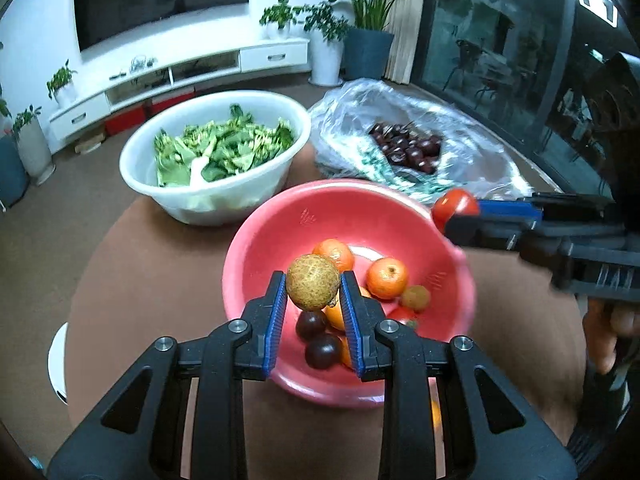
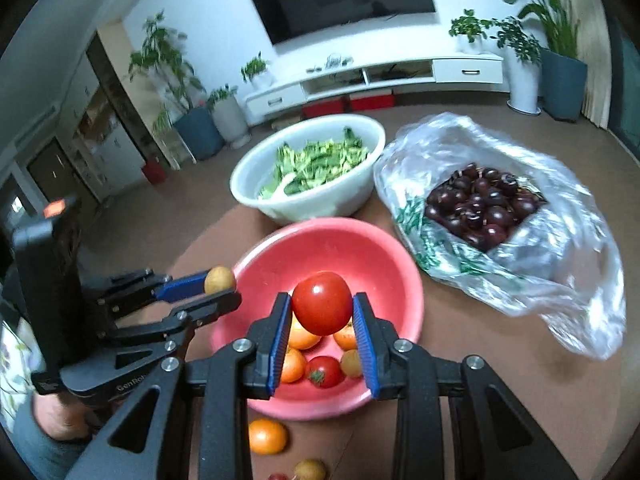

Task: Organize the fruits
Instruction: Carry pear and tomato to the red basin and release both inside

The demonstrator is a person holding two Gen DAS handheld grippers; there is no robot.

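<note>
My left gripper (image 1: 313, 286) is shut on a brown-yellow longan (image 1: 313, 281), held above the near part of the pink bowl (image 1: 280, 216). My right gripper (image 2: 322, 306) is shut on a red tomato (image 2: 322, 303) over the same pink bowl (image 2: 360, 236). Each gripper shows in the other's view: the right one with its tomato (image 1: 455, 206) at the bowl's right rim, the left one with its longan (image 2: 219, 279) at the left rim. Inside the bowl lie oranges (image 1: 387, 278), dark cherries (image 1: 323, 351), a small longan (image 1: 416, 298) and another tomato (image 2: 325, 371).
A white basin of green leaves (image 1: 216, 152) stands behind the pink bowl. To its right, a clear plastic bag holds dark cherries (image 2: 486, 204). On the brown table in front of the bowl lie a loose orange (image 2: 267, 436) and another longan (image 2: 310, 470).
</note>
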